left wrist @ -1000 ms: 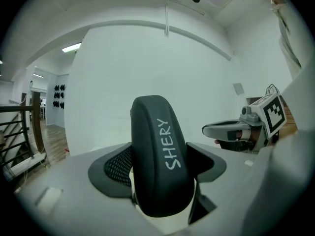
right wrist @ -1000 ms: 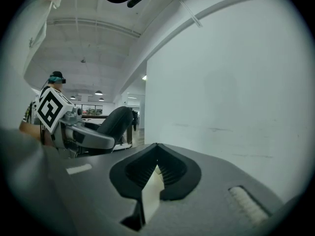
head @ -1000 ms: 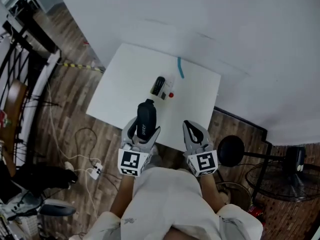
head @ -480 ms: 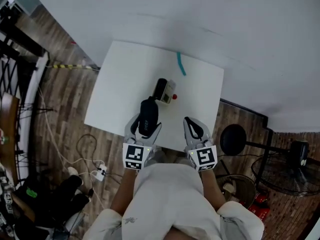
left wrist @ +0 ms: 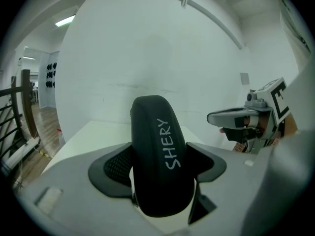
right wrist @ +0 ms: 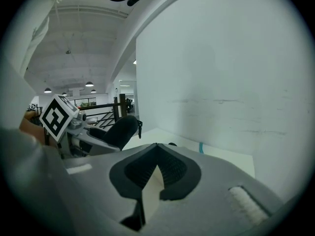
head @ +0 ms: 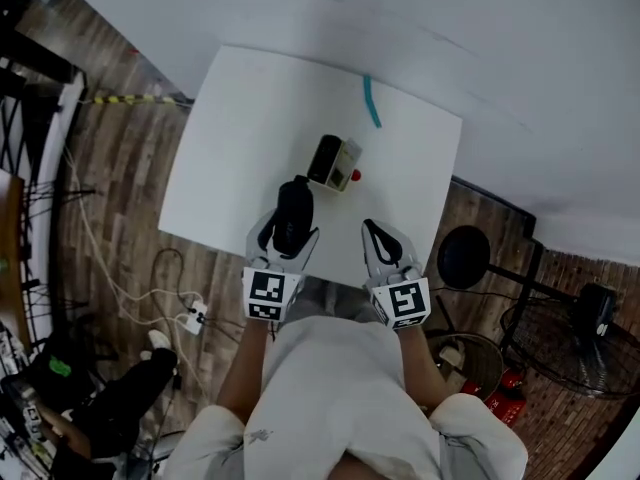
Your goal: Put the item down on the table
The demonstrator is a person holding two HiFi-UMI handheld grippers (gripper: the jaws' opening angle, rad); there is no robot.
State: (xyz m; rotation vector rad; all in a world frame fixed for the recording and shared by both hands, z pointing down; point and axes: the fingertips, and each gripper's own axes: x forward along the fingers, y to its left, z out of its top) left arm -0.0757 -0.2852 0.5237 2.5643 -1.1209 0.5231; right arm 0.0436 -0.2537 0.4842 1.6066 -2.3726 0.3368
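Note:
A black, rounded hard case with white lettering sits lengthwise between the jaws of my left gripper, which is shut on it. In the left gripper view the case fills the gap between the dark pads and sticks out past them. It hangs over the near part of the white table. My right gripper is beside it at the table's near edge. It is shut, the pads meeting at the tip with nothing between them.
A small box with a red button stands on the table just beyond the case. A teal strip lies at the far edge by the white wall. On the wood floor are cables and a power strip at left, and a black stool and a fan at right.
Both grippers have come forward and lower, from the table's near edge to above it. The case stays in the left gripper and is now closer to the small box.

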